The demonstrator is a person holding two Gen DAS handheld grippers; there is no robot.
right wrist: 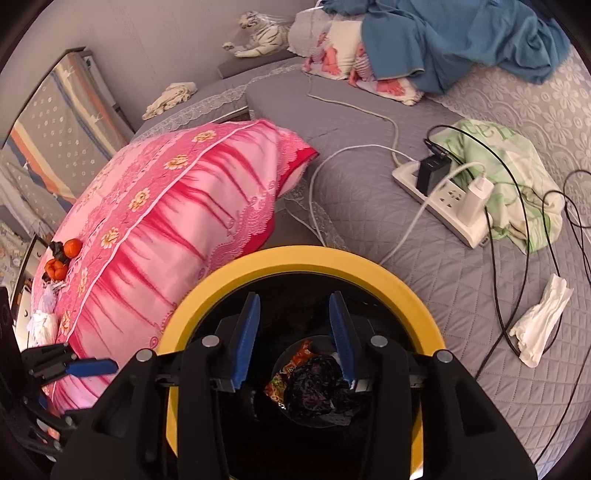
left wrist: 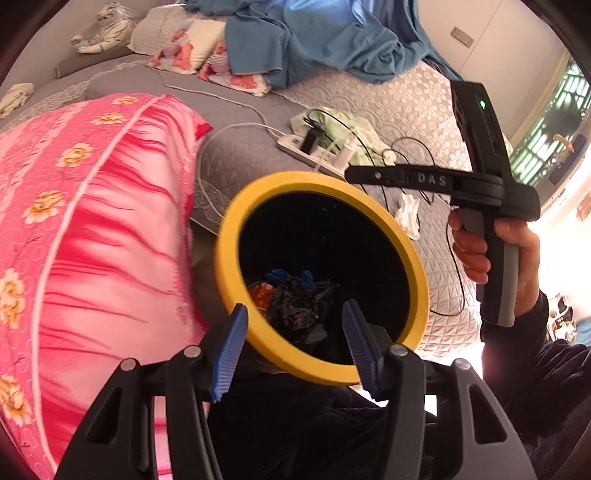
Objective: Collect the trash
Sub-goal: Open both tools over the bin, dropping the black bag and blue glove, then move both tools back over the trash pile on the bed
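A black trash bin with a yellow rim point(left wrist: 258, 194) point(right wrist: 295, 254) stands beside the bed. Inside it lie a crumpled black bag point(left wrist: 299, 306) point(right wrist: 317, 387) and an orange wrapper point(right wrist: 295, 360). My left gripper point(left wrist: 293, 349) is open and empty, its fingers straddling the bin's near rim. My right gripper point(right wrist: 293, 334) is open and empty above the bin mouth; its body also shows in the left wrist view point(left wrist: 480, 177). A crumpled white tissue point(right wrist: 541, 325) point(left wrist: 408, 214) lies on the grey bedspread to the right. Orange peel pieces point(right wrist: 62, 258) and white tissues point(right wrist: 42, 321) lie on the pink pillow's left end.
A large pink floral pillow point(left wrist: 92, 221) point(right wrist: 177, 210) lies left of the bin. A white power strip point(right wrist: 443, 199) with chargers and tangled black cables point(right wrist: 517, 221) lies on the bed by a green cloth point(right wrist: 517, 166). A blue blanket point(right wrist: 461, 37) and a toy tiger point(right wrist: 258, 33) are farther back.
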